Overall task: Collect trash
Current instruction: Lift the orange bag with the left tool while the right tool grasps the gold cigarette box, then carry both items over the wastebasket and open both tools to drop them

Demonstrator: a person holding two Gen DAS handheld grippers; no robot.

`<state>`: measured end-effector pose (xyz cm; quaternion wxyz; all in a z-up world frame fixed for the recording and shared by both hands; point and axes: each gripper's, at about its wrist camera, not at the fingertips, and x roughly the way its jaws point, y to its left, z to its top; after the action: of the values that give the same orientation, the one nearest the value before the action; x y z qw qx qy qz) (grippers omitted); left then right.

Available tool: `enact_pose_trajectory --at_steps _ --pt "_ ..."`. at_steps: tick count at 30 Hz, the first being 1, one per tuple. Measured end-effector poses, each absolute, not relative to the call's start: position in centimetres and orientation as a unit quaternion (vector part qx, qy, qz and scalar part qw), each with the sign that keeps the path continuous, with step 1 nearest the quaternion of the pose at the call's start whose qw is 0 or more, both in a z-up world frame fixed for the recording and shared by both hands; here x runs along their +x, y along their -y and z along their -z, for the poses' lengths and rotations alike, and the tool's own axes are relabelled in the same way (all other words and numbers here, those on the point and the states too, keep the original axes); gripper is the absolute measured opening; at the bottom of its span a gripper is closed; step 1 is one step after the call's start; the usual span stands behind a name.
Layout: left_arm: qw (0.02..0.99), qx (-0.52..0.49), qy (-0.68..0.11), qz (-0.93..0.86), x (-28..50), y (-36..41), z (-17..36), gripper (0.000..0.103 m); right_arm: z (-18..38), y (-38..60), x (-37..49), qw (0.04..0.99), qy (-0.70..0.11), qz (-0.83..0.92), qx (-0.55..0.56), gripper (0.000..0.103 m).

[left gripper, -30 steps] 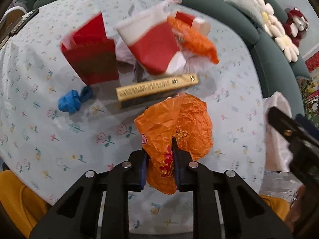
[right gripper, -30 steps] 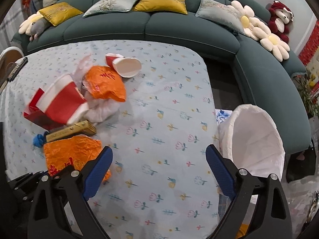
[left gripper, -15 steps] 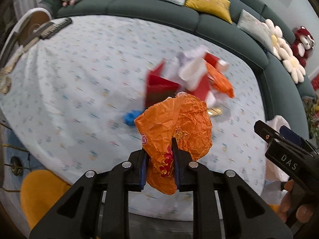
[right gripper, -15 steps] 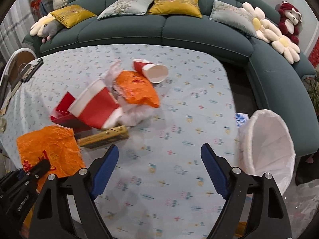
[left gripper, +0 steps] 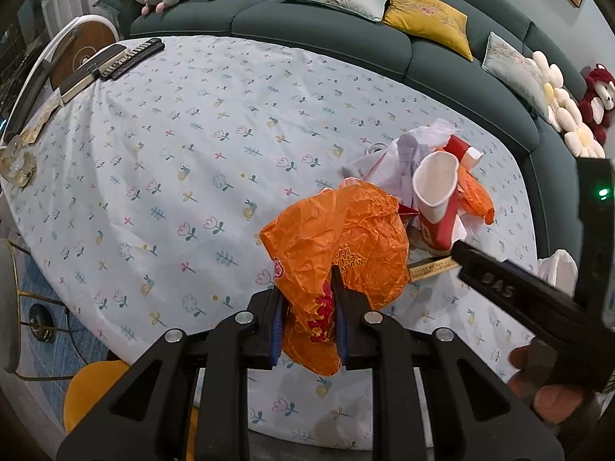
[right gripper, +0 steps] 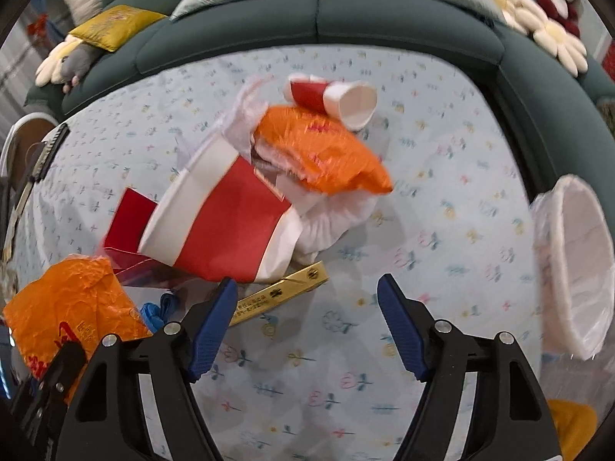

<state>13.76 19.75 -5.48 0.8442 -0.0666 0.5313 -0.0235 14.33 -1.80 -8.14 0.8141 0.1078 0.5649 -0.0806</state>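
My left gripper [left gripper: 307, 307] is shut on a crumpled orange plastic bag [left gripper: 338, 246] and holds it above the table; the bag also shows at the lower left of the right wrist view [right gripper: 73, 303]. My right gripper [right gripper: 307, 319] is open and empty, just in front of the trash pile: a large red and white paper cup [right gripper: 219, 219], a gold box [right gripper: 284, 292], a second orange bag [right gripper: 323, 153], a small red cup [right gripper: 334, 98], a red carton [right gripper: 127, 223] and a blue scrap [right gripper: 157, 311]. A white-lined bin [right gripper: 572, 265] stands at the right.
The table has a floral cloth [left gripper: 192, 153]. Remote controls [left gripper: 123, 57] lie at its far left edge. A green sofa [left gripper: 346, 23] with cushions curves behind it. A yellow stool [left gripper: 96, 388] stands below the table's near edge.
My left gripper lifted the orange bag further up and back from the pile. My right gripper moved forward, close to the pile, still open.
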Motion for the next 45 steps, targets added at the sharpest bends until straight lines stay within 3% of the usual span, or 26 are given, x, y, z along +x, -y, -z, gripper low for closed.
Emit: enact_pose_trajectory --at_steps 6,14,18,28,45 --pt "0.839 -0.071 -0.539 0.029 14.4 -19.8 6.4 0.021 10.3 1.4 14.4 0.791 -0.587 0.075 0.155 0.061" --pt "0.835 -0.07 -0.545 0.032 14.5 -19.5 7.0 0.021 12.0 0.8 13.6 0.775 -0.602 0.049 0.187 0.021" --pt "0.835 -0.064 -0.545 0.032 14.2 -19.1 6.9 0.021 10.9 1.4 12.5 0.783 -0.591 0.04 0.19 0.011" --pt "0.839 -0.033 -0.54 0.053 12.0 -15.2 5.4 0.02 6.4 5.3 8.8 0.811 -0.552 0.046 0.188 0.011" --pt "0.837 0.045 -0.521 0.162 7.1 -0.6 2.5 0.021 1.6 17.9 0.1 0.836 -0.484 0.12 0.228 0.011"
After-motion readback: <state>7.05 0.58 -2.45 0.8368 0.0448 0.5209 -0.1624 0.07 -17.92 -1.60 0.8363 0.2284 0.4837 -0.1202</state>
